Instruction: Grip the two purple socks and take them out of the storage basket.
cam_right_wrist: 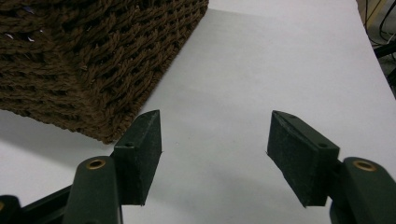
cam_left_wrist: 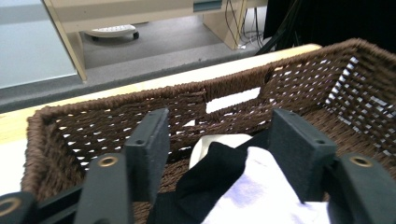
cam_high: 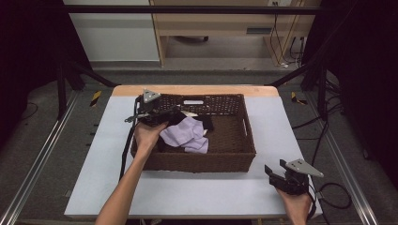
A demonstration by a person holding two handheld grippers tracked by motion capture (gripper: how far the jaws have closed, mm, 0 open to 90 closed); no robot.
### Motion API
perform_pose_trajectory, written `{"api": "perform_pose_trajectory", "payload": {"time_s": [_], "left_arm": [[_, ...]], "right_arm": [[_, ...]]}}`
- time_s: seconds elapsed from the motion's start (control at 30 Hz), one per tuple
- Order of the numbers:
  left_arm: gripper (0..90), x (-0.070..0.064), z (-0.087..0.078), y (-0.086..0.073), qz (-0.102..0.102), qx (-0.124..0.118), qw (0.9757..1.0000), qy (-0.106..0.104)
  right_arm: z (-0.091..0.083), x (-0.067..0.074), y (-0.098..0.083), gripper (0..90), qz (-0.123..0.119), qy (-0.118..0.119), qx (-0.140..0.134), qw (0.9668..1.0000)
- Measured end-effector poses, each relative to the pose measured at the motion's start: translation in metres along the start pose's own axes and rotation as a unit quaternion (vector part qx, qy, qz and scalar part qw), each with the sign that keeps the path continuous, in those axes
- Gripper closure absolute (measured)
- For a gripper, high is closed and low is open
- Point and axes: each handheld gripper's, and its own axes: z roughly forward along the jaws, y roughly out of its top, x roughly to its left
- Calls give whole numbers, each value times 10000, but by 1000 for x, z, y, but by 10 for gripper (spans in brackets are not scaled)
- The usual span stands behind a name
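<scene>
A brown woven basket (cam_high: 234, 154) stands on the white table top. Inside it lie a lilac cloth (cam_high: 185, 133), a black cloth (cam_high: 205, 123) and a small white piece (cam_high: 190, 114). My left gripper (cam_high: 162, 112) is inside the basket's left part, over the cloths. In the left gripper view it (cam_left_wrist: 219, 140) stands open, the black cloth (cam_left_wrist: 210, 177) and the lilac cloth (cam_left_wrist: 261, 196) lying below and between its jaws, with a white piece (cam_left_wrist: 219, 141) behind. My right gripper (cam_high: 277, 171) hovers open at the table's front right, with bare table between its jaws (cam_right_wrist: 215, 140) beside the basket's corner (cam_right_wrist: 93, 70).
The basket's far wall has a handle slot (cam_left_wrist: 233, 99). White table surface (cam_high: 187, 192) stretches in front of the basket and on both sides. Black frame bars (cam_high: 70, 77) and cables (cam_high: 333, 192) flank the table. A wooden desk (cam_high: 225, 23) stands beyond.
</scene>
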Motion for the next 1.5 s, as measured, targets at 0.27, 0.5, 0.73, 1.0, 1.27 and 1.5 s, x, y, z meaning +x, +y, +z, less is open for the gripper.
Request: {"api": "perform_pose_trajectory", "payload": {"time_s": [0.27, 0.5, 0.73, 1.0, 1.27, 1.5], "left_arm": [[404, 1, 18, -3, 167, 434, 9989, 106], [384, 2, 31, -10, 304, 901, 9954, -70], [396, -3, 38, -16, 650, 1236, 9902, 20], [400, 2, 46, -22, 525, 1643, 9850, -70], [423, -2, 51, -26, 670, 2063, 9761, -125], [459, -1, 54, -28, 612, 2363, 9696, -176]], "right_arm": [[0, 0, 0, 352, -4, 9, 14, 10000], [0, 0, 0, 350, -11, -4, 16, 10000], [1, -1, -1, 349, -16, -34, 29, 10000], [0, 0, -1, 349, 14, -11, 38, 10000], [1, -1, -1, 350, -25, -31, 31, 10000], [0, -1, -1, 351, -2, -21, 37, 10000]]}}
